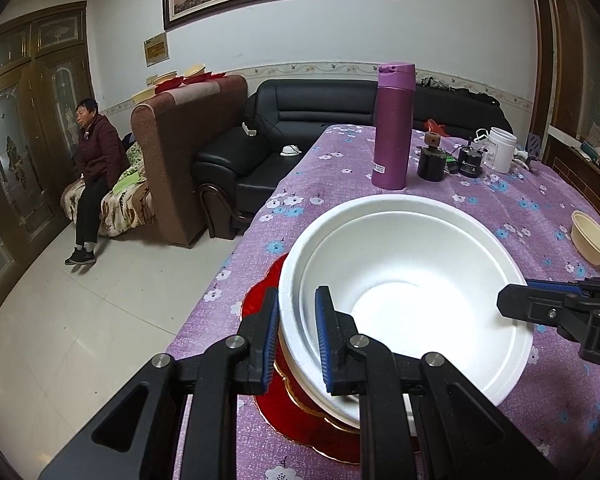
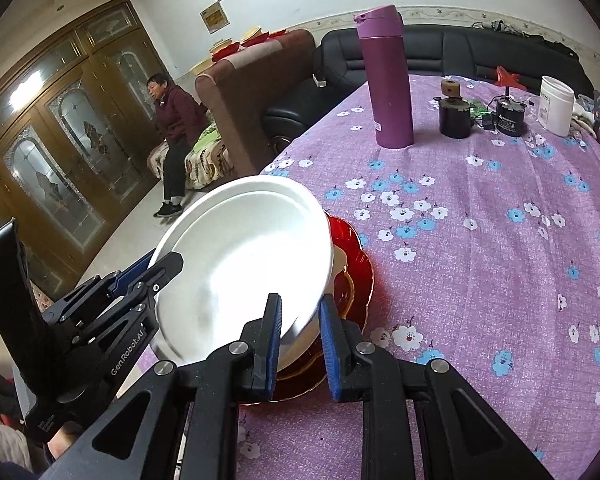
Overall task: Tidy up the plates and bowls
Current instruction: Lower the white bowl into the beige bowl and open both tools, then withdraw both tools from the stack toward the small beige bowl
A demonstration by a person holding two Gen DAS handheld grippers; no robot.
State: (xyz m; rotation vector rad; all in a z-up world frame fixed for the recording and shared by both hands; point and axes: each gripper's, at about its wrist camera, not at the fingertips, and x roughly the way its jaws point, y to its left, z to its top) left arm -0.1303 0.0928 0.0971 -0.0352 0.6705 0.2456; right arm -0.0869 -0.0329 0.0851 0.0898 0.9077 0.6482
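A: Fingers first. Left gripper (image 1: 298, 338): its two blue pads pinch the near rim of the white bowl (image 1: 412, 280), one pad outside the wall, one inside.

B: And the right gripper (image 2: 300, 344)?

A: Its fingers stand either side of the bowl's opposite rim. From its own camera the left pad lies against the rim's edge; a gap shows beside the right pad. I cannot tell whether it truly presses.

B: Where does the bowl sit?

A: Near the table's edge, on the purple flowered cloth (image 2: 480, 240), over a red plate (image 2: 358, 268) with a gold scalloped border. A second white rim shows below it, so it is nested in a stack.

B: Which way does it face?

A: Mouth up, tipped. In the right camera the rim slants, the far side higher. Round, so no long axis; the two grippers hold it across its width.

B: Anything else nearby?

A: A purple flask (image 1: 394, 126) upright farther back. A small cream bowl (image 1: 592, 238) stands well apart, toward the right edge.
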